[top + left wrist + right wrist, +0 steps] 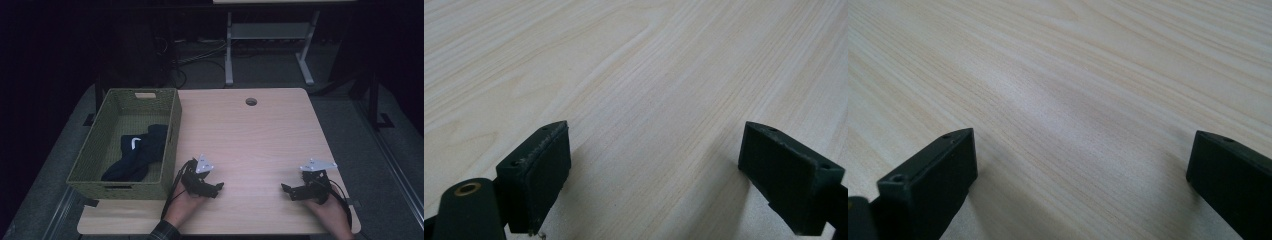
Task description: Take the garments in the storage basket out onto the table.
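A person's two hands rest near the front edge of a light wooden table (250, 135), each holding a black gripper. My left gripper (218, 189) lies at the front left, jaws pointing right, and is open with bare wood between its pads (544, 170). My right gripper (286, 190) lies at the front right, jaws pointing left, also open over bare wood, its pads (933, 180) wide apart. A green woven basket (172, 131) stands at the table's left side. Inside it lies a dark navy garment (137, 155) with a white patch.
A round cable hole (251, 101) is near the table's far edge. Beyond the table stand a white desk frame (267, 45) and cables on a dark floor. Between the two grippers and toward the far edge the tabletop is bare wood.
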Demonstrator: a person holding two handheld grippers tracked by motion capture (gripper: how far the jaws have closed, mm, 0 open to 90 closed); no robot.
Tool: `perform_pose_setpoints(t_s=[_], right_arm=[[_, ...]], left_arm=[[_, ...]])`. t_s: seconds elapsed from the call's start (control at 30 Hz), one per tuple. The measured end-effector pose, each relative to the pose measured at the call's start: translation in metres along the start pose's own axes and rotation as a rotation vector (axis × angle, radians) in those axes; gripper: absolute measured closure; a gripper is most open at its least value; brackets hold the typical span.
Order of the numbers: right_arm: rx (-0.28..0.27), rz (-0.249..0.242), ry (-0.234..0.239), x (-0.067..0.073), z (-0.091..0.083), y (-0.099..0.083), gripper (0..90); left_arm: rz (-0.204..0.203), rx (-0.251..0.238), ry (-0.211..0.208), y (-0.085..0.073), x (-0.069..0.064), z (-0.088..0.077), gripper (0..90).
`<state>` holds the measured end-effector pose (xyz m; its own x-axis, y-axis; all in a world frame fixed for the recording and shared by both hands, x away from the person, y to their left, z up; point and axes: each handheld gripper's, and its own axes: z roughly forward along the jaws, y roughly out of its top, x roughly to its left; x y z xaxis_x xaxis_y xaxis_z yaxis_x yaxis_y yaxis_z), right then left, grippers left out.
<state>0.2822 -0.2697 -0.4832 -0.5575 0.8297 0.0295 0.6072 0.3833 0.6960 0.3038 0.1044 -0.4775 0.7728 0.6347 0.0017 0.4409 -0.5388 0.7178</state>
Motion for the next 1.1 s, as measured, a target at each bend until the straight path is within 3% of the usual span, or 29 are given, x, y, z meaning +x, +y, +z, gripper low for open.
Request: perform_pose_setpoints(t_s=[0.57,0.93,1.1], right_arm=[[0.002,0.002,0.000,0.000,0.000,0.000,0.0],[0.001,0.002,0.000,0.000,0.000,0.000,0.0],[0.002,0.002,0.000,0.000,0.000,0.000,0.0]], left_arm=[[0.002,0.024,-0.023,0.004,0.001,-0.002,14.0],[0.009,0.037,-0.058,0.012,0.004,-0.013,13.9],[0.018,0.039,-0.054,0.015,0.006,-0.017,13.9]])
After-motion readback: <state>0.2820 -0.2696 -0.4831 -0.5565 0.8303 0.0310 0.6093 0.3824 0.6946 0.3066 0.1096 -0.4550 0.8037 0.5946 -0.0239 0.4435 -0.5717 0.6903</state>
